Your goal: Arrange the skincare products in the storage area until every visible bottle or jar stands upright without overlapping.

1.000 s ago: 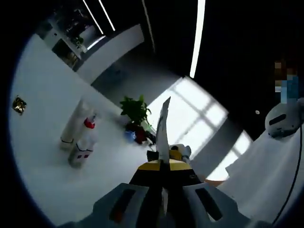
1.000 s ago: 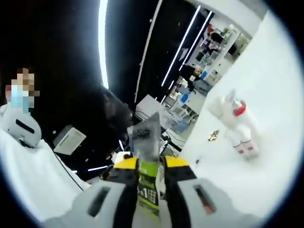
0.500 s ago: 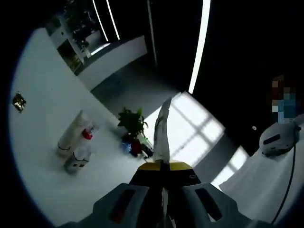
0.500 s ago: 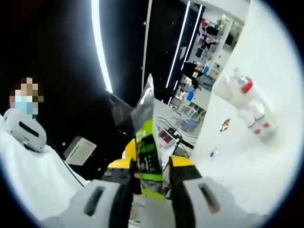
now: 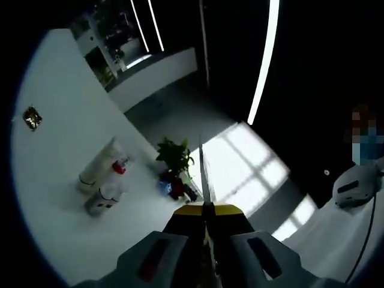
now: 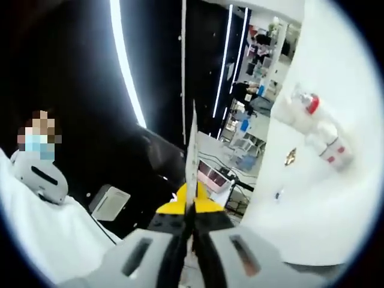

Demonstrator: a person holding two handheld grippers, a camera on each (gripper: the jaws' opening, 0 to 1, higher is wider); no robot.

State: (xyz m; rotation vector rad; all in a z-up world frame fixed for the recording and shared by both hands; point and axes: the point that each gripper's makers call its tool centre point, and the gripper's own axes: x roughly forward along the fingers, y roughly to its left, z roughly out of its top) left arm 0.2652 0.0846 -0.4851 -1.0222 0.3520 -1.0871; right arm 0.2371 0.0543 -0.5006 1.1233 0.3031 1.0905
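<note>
Sachet (image 5: 205, 174) sits pinched edge-on between my left gripper's (image 5: 207, 211) jaws, which are closed down flat on it; it sticks straight out ahead of the tips as a thin blade. My right gripper (image 6: 193, 211) clamps a sachet (image 6: 192, 153) the same way, jaws pressed together on its lower end, the rest rising forward as a narrow sliver. Whether both grippers share one packet or each has its own, I cannot tell.

Left gripper view: white table (image 5: 54, 198) lies off to the left of my jaws. On it, well apart from the tips, a pale tube (image 5: 101, 164) and a small bottle with a red cap (image 5: 111, 185) lie close side by side; I cannot tell whether they touch. Farther left, alone, a small gold packet (image 5: 32, 117). A potted plant (image 5: 174, 162) shows just left of the sachet, beyond the table edge. To the far right, a person's white sleeve (image 5: 336, 240).

Right gripper view: table (image 6: 312, 210) is to the right of my jaws. The bottle with the red cap (image 6: 321, 129) and the tube (image 6: 285, 108) rest up right, well clear of the tips. The gold packet (image 6: 291, 157) is nearer, between them and the sachet. White clothing (image 6: 42, 234) sits left of the jaws.
</note>
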